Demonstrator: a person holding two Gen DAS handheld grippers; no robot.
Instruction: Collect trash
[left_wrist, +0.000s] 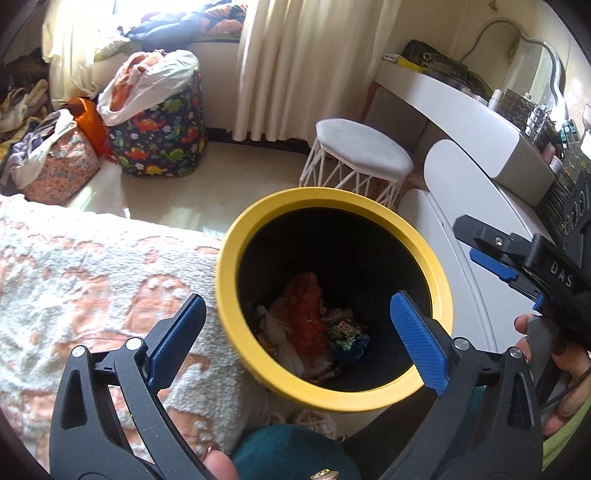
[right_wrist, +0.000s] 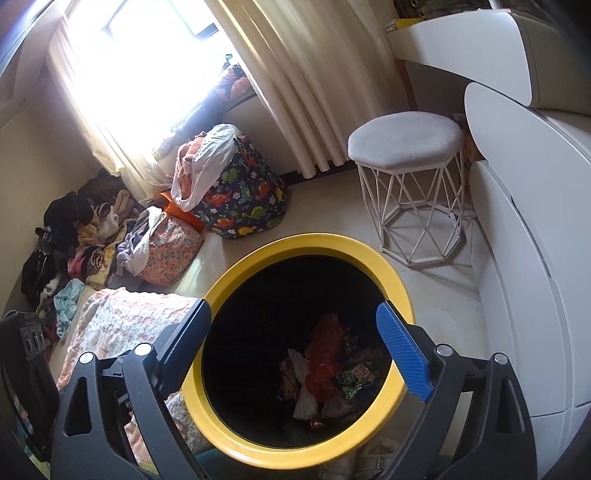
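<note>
A black trash bin with a yellow rim (left_wrist: 376, 400) stands on the floor beside the bed; it also shows in the right wrist view (right_wrist: 236, 448). Inside lie several pieces of trash: an orange wrapper (left_wrist: 304, 314), white paper and colourful packets (right_wrist: 354, 380). My left gripper (left_wrist: 299, 343) is open and empty, held above the bin's mouth. My right gripper (right_wrist: 295, 345) is open and empty, also above the bin. The right gripper also shows at the right edge of the left wrist view (left_wrist: 491, 254).
A bed with a fluffy pink-and-white blanket (left_wrist: 92, 280) is left of the bin. A white wire-frame stool (right_wrist: 410, 184) and a white dresser (right_wrist: 535, 258) stand to the right. A dinosaur-print laundry bag (right_wrist: 243, 195) and clothes piles (right_wrist: 85, 243) lie near the curtained window.
</note>
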